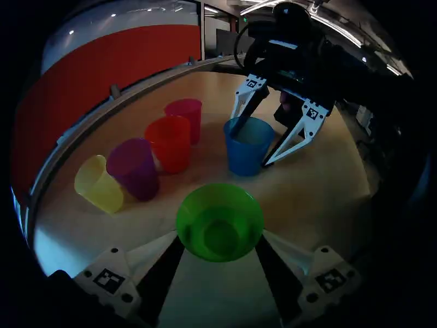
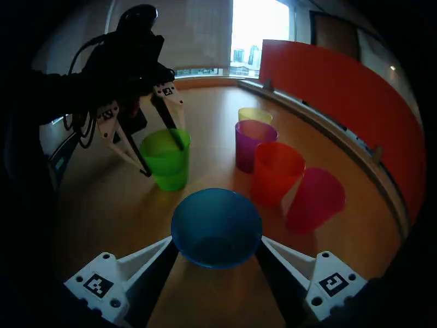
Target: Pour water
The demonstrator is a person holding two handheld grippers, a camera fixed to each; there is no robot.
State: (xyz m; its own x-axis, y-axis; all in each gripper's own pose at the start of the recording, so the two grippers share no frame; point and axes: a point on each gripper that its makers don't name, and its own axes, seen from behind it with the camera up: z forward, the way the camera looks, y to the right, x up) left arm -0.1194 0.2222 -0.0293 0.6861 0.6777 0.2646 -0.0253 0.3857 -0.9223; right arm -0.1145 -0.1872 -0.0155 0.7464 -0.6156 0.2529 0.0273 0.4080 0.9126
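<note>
The left gripper (image 1: 220, 241) is clamped on the green cup (image 1: 220, 228), its 2 fingers pressing on opposite sides. The right gripper (image 2: 217, 241) is clamped the same way on the blue cup (image 2: 217, 227). Both cups stand upright on the wooden counter (image 1: 317, 191), near each other. I cannot tell whether either holds water. Beside them is a row of 4 more cups: yellow (image 1: 98, 185), purple (image 1: 134, 167), red (image 1: 170, 142) and pink (image 1: 184, 117), with the yellow one tilted.

Cup (image 1: 220, 227) in left claw (image 1: 220, 236); second cup (image 2: 216, 221) in right claw (image 2: 217, 239); row (image 1: 169, 142) beside
</note>
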